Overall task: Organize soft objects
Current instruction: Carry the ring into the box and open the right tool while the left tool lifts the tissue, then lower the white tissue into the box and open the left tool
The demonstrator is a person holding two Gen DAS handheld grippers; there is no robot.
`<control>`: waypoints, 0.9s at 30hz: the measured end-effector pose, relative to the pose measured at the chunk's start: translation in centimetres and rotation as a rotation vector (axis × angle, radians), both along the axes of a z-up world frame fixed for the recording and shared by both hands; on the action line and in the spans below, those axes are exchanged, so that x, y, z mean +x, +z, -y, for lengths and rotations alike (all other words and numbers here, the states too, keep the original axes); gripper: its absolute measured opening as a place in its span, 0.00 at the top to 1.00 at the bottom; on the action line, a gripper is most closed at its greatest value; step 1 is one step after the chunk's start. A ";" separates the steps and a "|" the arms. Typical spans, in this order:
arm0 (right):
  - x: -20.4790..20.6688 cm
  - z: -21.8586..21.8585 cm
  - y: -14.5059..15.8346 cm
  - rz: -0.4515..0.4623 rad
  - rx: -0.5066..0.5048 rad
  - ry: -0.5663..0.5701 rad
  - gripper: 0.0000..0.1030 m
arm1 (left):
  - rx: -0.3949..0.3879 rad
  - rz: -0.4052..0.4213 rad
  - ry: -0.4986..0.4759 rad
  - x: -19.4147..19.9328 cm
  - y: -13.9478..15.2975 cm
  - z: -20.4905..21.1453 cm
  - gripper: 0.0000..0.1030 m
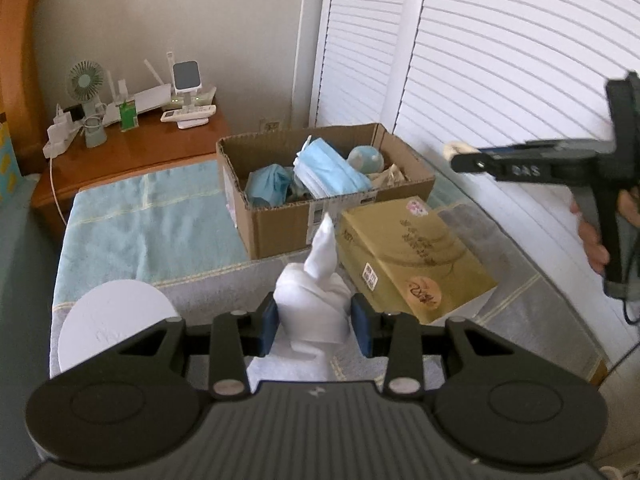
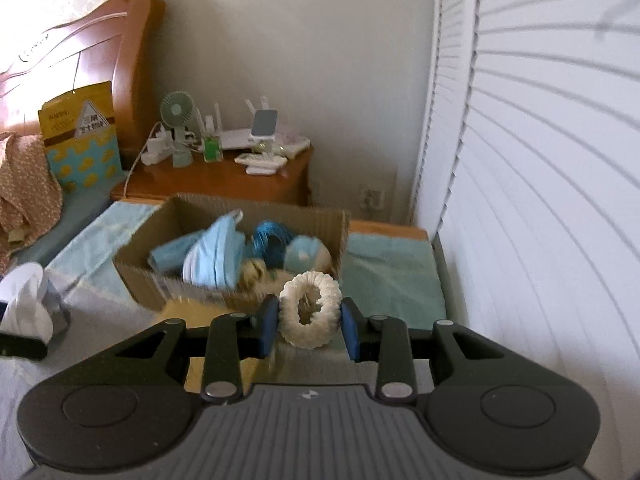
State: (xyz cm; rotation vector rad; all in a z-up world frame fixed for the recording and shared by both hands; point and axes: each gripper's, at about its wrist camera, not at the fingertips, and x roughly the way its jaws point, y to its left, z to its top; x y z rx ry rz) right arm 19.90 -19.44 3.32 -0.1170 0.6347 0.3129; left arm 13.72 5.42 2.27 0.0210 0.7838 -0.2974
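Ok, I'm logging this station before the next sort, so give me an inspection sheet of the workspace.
Surface: bed top covered with a light blue towel and grey bedding.
Job's things: white cloth in the left gripper; cream knitted ring in the right gripper; open cardboard box already holds blue face masks and other soft items.
Clutter: yellow carton beside the box; white round disc.
Grippers: left gripper shut on the cloth; right gripper shut on the ring.
Cables: white cord hanging off the nightstand.
Surroundings: small fan, white louvred doors.
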 end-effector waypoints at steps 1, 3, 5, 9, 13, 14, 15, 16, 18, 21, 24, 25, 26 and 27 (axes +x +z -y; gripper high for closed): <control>0.7 -0.3 0.1 0.001 0.003 0.008 0.63 | 0.006 0.005 0.000 0.1 0.1 0.0 0.64; 1.8 -1.0 0.2 0.000 0.008 0.019 0.63 | 0.010 0.010 0.001 0.3 0.3 -0.1 0.64; 2.9 -1.6 0.1 -0.005 0.009 0.033 0.63 | 0.007 0.012 0.001 0.7 0.4 -0.2 0.64; 4.8 -2.9 -0.5 -0.014 -0.004 0.045 0.49 | 0.008 0.020 0.003 1.7 0.7 -0.3 0.64; 4.9 -3.6 -1.1 -0.015 -0.011 0.041 0.29 | 0.003 0.019 -0.003 3.1 1.3 -0.2 0.64; 4.5 -3.5 -1.1 -0.012 -0.002 0.039 0.20 | 0.002 0.019 -0.002 3.5 1.5 -0.2 0.64; 4.1 -3.4 -1.0 -0.009 0.010 0.030 0.11 | -0.002 0.019 -0.002 3.9 1.7 -0.1 0.64; 3.5 -3.2 -0.9 -0.002 0.018 0.021 0.08 | -0.008 0.020 -0.006 4.3 2.0 0.0 0.64; 2.3 -2.8 -0.7 0.009 0.038 0.016 0.01 | -0.016 0.023 -0.008 5.3 2.4 0.2 0.64; 0.6 -2.4 -0.4 0.016 0.060 0.013 0.00 | -0.018 0.024 -0.001 7.2 2.9 0.7 0.64; -0.9 -2.1 -0.3 0.027 0.062 0.000 0.00 | -0.036 0.011 -0.003 9.5 3.3 1.3 0.64; -1.1 -2.0 -0.2 0.028 0.062 -0.001 0.00 | -0.040 0.007 0.002 10.4 3.4 1.5 0.64; -1.5 -1.9 -0.1 0.030 0.064 -0.003 0.00 | -0.044 0.005 0.007 11.2 3.5 1.7 0.64; -1.7 -1.8 -0.1 0.033 0.063 -0.005 0.00 | -0.049 0.004 0.014 11.9 3.5 1.9 0.63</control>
